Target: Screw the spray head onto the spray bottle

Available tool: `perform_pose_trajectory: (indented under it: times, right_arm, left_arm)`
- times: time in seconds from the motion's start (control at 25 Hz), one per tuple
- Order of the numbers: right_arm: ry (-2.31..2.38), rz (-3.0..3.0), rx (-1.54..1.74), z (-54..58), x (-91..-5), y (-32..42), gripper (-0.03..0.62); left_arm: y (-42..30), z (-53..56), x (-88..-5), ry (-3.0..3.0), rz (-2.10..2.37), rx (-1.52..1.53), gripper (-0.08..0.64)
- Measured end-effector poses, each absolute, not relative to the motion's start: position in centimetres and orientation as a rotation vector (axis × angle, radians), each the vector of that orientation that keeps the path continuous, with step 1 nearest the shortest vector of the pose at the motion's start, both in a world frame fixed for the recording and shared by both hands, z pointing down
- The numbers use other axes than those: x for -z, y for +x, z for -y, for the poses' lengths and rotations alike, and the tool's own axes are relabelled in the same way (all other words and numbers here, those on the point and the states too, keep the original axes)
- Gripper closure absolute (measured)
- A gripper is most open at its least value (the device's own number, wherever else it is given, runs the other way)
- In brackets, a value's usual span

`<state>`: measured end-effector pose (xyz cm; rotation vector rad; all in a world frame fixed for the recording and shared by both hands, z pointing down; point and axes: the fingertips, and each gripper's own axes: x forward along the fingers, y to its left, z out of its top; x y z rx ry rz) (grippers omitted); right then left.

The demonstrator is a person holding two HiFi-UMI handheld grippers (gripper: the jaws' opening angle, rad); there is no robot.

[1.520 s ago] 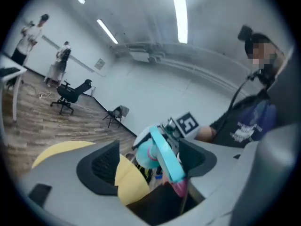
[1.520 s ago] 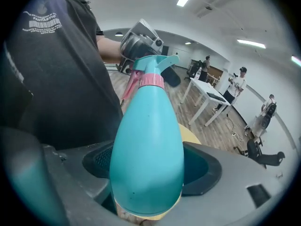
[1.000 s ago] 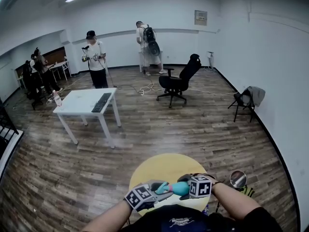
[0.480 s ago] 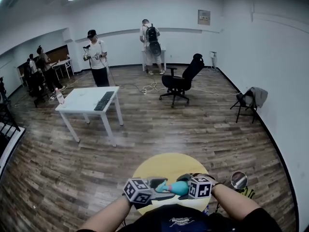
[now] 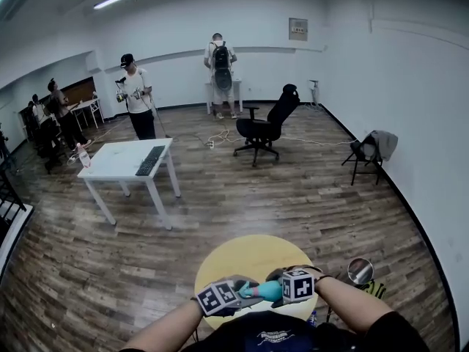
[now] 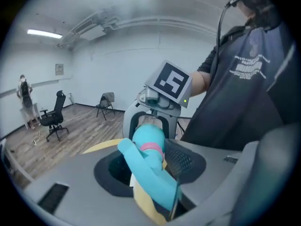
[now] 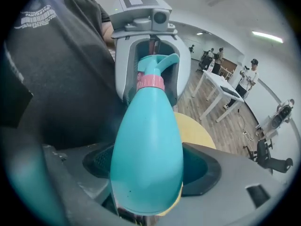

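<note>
Holding the whole assembly in the air, low in the head view, over the near part of the round yellow table (image 5: pixel 249 259).

Right gripper (image 7: pixel 148 173): jaws stand wide but are clamped on the fat belly of the teal spray bottle (image 7: pixel 148 140), one pad on each flank. The bottle's neck points away from that gripper, straight at the left gripper (image 6: pixel 148 166).

Left jaws have just been closing with the teal spray head (image 6: pixel 155 182) between them. They now pinch it, mesh pad against one side, trigger lever sticking out toward the camera.

Pink collar (image 6: pixel 151 148) sits between head and bottle shoulder, so the head is on the neck. How far the thread has run in cannot be told.

Grippers face each other nose to nose, with the bottle lying across the head view between them.

Background: white table (image 5: pixel 121 160), black office chair (image 5: pixel 267 123), people (image 5: pixel 137 97) standing further back in the room.
</note>
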<state>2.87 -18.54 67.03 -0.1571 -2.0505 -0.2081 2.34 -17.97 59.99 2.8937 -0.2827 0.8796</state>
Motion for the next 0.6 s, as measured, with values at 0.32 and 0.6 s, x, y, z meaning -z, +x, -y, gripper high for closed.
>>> perform_pose_trajectory:
  times: [0.32, 0.6]
  right_arm:
    - [-0.085, 2.164, 0.095, 18.2, -67.6, 3.4, 0.189]
    - [-0.084, 2.214, 0.059, 18.9, -67.0, 2.4, 0.188]
  left_arm:
    - [-0.4, 19.6, -59.3, 2.653, 0.474, -0.332, 0.272]
    - [-4.4, 21.4, -56.6, 2.516, 0.552, 0.085, 0.272]
